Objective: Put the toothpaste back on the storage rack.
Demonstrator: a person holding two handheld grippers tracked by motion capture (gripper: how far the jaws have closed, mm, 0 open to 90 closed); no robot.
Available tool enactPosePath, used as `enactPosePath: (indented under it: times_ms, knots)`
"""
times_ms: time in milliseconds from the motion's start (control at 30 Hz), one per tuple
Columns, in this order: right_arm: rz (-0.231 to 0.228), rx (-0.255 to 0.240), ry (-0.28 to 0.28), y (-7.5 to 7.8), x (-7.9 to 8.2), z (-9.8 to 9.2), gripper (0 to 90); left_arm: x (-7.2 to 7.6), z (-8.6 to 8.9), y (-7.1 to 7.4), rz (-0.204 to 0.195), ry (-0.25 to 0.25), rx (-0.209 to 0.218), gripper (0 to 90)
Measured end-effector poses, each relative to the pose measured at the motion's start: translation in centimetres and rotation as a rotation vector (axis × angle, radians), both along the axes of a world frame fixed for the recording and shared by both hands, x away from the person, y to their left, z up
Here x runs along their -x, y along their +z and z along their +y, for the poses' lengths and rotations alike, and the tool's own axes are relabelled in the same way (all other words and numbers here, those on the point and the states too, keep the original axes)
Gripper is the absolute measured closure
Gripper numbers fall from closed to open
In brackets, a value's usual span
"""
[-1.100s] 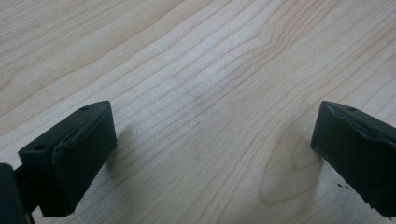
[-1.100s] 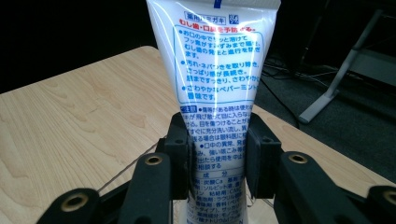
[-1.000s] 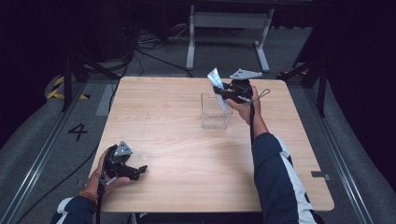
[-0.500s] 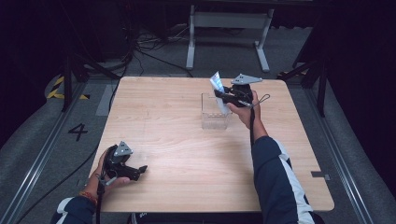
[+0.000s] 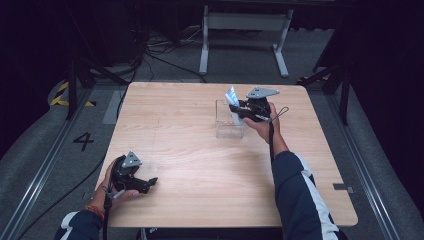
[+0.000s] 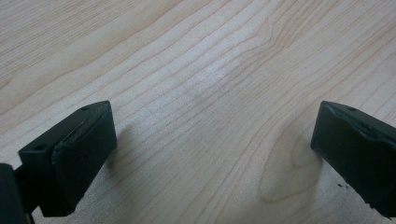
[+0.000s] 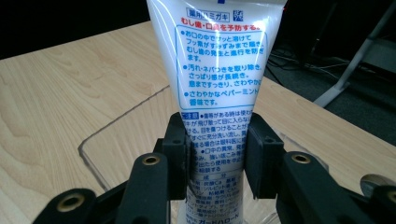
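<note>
A white toothpaste tube (image 7: 219, 79) with blue print stands upright between the jaws of my right gripper (image 7: 215, 156), which is shut on its lower part. In the high view that right gripper (image 5: 239, 109) holds the tube (image 5: 231, 95) over a clear plastic box (image 5: 229, 128) at the far right-middle of the wooden table (image 5: 200, 165). The box's clear rim (image 7: 121, 116) lies just beyond and below the jaws. Near the front left corner rests my left gripper (image 5: 148, 183), low over bare wood. Its jaws (image 6: 210, 144) stand wide open with nothing between them.
A metal stand frame (image 5: 245, 30) and cables lie on the dark floor beyond the table's far edge. A floor rail with the number 4 (image 5: 83, 141) runs along the left side.
The right gripper has shifted slightly with the tube, which now stands a little lower over the clear box. The left gripper has stayed put.
</note>
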State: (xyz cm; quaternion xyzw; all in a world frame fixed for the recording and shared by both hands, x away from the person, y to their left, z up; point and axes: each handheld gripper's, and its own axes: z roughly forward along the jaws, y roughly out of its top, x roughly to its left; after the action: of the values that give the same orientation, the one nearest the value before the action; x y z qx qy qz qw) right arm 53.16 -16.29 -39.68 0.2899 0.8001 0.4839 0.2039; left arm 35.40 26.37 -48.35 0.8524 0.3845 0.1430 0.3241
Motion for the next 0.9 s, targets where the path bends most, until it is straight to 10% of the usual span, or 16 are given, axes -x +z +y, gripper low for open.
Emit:
enactPosePath:
  times_ms: [900]
  knots:
    - [0.086,0.108,-0.024,-1.9,0.2,0.9,61.8,0.0,0.0,0.0,-0.001,0.002,0.001,0.7]
